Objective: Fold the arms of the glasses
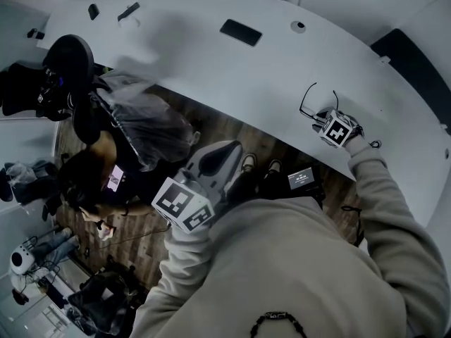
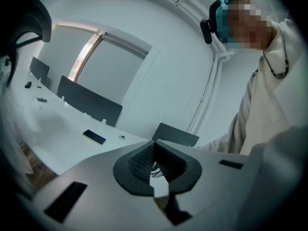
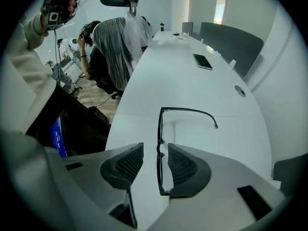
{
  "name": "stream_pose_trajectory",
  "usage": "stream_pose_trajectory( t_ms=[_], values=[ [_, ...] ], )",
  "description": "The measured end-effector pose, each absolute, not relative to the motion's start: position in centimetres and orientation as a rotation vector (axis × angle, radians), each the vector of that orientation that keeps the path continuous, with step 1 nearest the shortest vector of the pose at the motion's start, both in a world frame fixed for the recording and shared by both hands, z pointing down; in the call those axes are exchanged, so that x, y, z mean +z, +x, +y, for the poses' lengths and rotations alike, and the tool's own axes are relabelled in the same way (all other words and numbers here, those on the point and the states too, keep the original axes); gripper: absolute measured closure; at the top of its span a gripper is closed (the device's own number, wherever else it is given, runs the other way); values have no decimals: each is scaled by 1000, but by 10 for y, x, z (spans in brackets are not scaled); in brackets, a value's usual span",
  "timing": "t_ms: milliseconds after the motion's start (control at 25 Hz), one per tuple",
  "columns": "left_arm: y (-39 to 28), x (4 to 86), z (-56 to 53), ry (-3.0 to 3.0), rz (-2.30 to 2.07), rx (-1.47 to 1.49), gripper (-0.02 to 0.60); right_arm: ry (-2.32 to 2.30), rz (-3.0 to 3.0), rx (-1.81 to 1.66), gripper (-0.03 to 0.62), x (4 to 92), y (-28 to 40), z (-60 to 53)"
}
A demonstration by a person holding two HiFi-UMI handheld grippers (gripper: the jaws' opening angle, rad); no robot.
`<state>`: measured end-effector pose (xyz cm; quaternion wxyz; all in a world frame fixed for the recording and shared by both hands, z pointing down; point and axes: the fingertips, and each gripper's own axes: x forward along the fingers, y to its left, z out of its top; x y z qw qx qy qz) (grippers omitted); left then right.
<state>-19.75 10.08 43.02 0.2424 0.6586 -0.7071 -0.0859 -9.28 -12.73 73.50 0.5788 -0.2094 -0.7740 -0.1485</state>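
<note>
Table [image 1: 268,76]: long, white, smooth, matte, with a curved front edge. Dark wood-plank floor [image 1: 232,136] below it. Chair [image 1: 144,122] at the table's edge, back wrapped in crinkly clear plastic.

Left gripper [image 1: 220,155]: grey moulded shell, held off the table over the floor. Its view shows the ribbed black pads [image 2: 144,161] pressed together with nothing between them.

Right gripper [image 1: 331,124]: pointed steeply down at the table, beige knit sleeve [image 1: 380,189] behind it. Jaws spread; pads [image 3: 126,165] have the same ribbed black texture.

Phone [image 3: 202,61]: flat black slab further along the table, well apart from the rest.

Glasses [image 3: 161,143]: thin black frame on the table near its front edge. The front stands between the right gripper's jaws, close beside one pad and clear of the other, not clamped. One arm is unfolded, a slim curved rod sticking out sideways.

Hard to make out:
- The second arm is hidden behind the jaw.
- In the head view the marker cube covers the right gripper's jaws and part of the glasses [image 1: 309,104].
- Can't tell whether the near pad touches the frame.
</note>
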Motion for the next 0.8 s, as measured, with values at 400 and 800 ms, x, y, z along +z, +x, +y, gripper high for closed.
stream_pose_trajectory(
  t_ms=[400, 800],
  values=[
    [-201, 432, 119, 1746, -1977, -240, 577, -494, -1741, -429, 491, 757, -100, -126],
    [-198, 433, 124, 1748, -1970, -239, 575, -489, -1714, -473, 533, 762, -99, -126]
  ],
)
